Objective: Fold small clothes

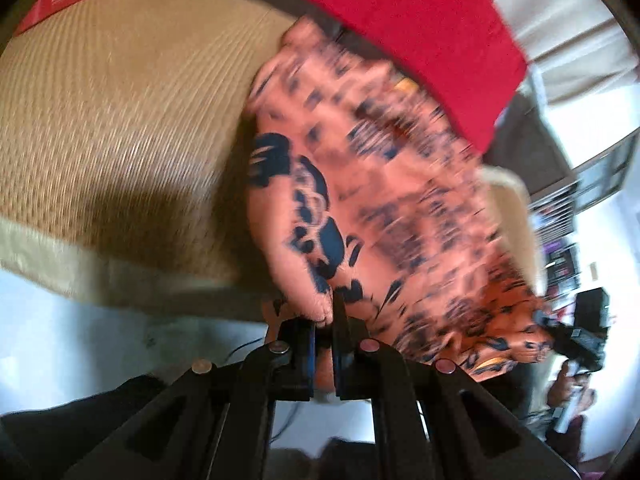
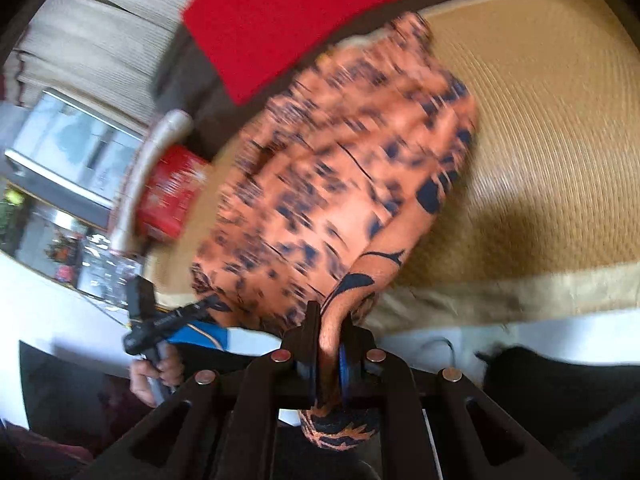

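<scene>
1. Left wrist view: the left tool [image 1: 325,320] sits at 6 o'clock, its jaws clamped on a bunched edge of the orange garment [image 1: 384,200]. The cloth, printed with dark blue marks, stretches from the jaws toward 1 o'clock, blurred. It hangs over a woven tan mat [image 1: 120,120] that fills the 9 to 11 o'clock side. A red cloth [image 1: 420,40] lies at 12 to 1 o'clock, past the garment's far end. The right tool [image 1: 576,332] shows small at 4 o'clock, at the garment's other corner.
2. Right wrist view: the right tool [image 2: 330,320] at 6 o'clock is clamped on the garment's [image 2: 340,168] edge, fabric bulging out below the jaws. The left tool [image 2: 160,320] appears at 8 o'clock, a hand [image 2: 158,372] gripping it. A red box [image 2: 168,196] sits at 9 o'clock.
</scene>
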Tool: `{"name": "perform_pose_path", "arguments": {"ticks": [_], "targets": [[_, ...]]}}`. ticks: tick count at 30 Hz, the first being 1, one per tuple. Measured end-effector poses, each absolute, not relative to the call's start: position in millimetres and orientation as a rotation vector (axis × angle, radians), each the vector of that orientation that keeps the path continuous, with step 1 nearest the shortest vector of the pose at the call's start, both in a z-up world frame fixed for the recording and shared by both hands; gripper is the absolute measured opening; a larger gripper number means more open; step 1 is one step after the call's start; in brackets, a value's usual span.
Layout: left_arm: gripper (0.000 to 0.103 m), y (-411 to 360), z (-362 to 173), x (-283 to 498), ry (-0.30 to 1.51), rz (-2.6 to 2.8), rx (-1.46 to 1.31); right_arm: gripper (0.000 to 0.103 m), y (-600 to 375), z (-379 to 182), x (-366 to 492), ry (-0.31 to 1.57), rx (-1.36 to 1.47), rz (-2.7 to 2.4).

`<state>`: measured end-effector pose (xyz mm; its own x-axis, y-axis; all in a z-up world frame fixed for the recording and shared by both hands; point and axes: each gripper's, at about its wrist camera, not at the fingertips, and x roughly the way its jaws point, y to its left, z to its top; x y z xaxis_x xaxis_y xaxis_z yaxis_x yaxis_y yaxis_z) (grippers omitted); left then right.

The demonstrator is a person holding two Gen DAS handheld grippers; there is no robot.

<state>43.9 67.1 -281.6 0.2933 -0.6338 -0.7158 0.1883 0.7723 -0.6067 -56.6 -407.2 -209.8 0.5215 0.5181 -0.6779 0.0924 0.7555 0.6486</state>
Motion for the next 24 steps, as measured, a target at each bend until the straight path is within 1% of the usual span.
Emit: {"name": "perform_pose_path", "arguments": {"ticks": [7,12,15,18,21,24], "targets": [[0.006,74.8,-193.5,96.5,0.963,-0.627,-0.464,0.008,-426.5,-143.7,-23.4,0.843,0.684,0.313],[0.006,78.4,-150.4,148.2,0.909,-0.588,-0.438,0.008,-453.0,-117.9,21.3,0.762,0.683,0.268],[0.006,74.2,-142.3,183.4,0.893,-0.561,-0.451,0.008,-469.9,-113.5,61.4,0.710,0.720,0.229],[0.006,70.5,-152.0,223.4,0.892,-0.527,-0.470,0.008,-487.6,-117.4,101.1,0.664,0.776,0.189],[0.006,62.2,-163.5,262.3,0.888,-0.485,-0.491,0.008,-506.8,-135.9,141.0,0.629,0.848,0.126],[0.006,48.3,-189.1,299.7,0.890,-0.425,-0.500,0.008,-528.8,-168.4,167.4,0.593,0.966,0.032]]}}
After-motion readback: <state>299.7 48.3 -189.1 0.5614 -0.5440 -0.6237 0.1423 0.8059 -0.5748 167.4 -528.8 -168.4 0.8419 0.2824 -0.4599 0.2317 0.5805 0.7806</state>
